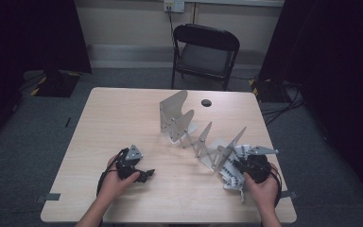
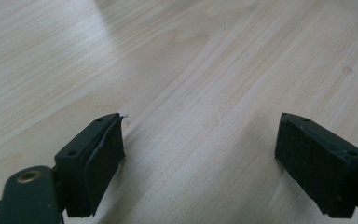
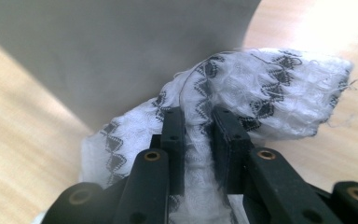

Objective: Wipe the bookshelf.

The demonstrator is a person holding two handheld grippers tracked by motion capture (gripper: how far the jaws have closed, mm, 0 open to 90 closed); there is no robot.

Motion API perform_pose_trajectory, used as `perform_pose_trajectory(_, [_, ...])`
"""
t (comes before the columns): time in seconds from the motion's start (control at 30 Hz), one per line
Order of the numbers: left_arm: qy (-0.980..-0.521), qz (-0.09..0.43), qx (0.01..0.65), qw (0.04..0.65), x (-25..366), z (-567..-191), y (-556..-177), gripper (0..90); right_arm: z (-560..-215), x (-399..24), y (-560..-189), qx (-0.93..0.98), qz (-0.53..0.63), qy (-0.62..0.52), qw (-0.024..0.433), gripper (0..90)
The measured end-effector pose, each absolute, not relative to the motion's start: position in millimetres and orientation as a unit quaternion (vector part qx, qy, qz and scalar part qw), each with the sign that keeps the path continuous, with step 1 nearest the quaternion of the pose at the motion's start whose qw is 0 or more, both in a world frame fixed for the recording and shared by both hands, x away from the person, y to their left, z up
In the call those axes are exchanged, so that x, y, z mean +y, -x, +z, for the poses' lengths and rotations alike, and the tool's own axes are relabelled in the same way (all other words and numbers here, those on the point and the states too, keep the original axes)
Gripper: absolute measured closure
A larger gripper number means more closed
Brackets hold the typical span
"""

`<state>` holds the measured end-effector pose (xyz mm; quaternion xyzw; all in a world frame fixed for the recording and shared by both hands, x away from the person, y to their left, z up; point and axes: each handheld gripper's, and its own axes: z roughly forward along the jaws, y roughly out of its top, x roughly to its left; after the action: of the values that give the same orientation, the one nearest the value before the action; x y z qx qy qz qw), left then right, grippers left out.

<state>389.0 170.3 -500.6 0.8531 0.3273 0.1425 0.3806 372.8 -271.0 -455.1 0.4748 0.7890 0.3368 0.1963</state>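
We are pinching a white cloth with a black zigzag pattern between the fingers of our right gripper, clenched on a bunched fold of it. The cloth is lying near the table's near right corner, just beside the closest grey panel of a folding metal rack that is running diagonally toward the far edge. Behind the table a black folding chair is standing on grey carpet. Our left gripper is resting low over bare wood near the near left corner, its fingers released and spread wide.
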Motion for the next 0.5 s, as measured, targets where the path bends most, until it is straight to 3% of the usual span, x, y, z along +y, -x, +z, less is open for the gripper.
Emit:
perform_pose_trajectory(0.23, [-0.854, 0.145, 0.325, 0.379, 170.6, -500.4, -389.3, 15.1, -470.1, -273.1, -391.6, 0.784, 0.330, -0.490, 0.191, 73.2])
perform_pose_trajectory(0.5, [-0.855, 0.145, 0.324, 0.379, 170.8, -500.3, -389.5, 15.0, -476.5, -265.0, -381.6, 0.796, 0.328, -0.475, 0.183, 71.4])
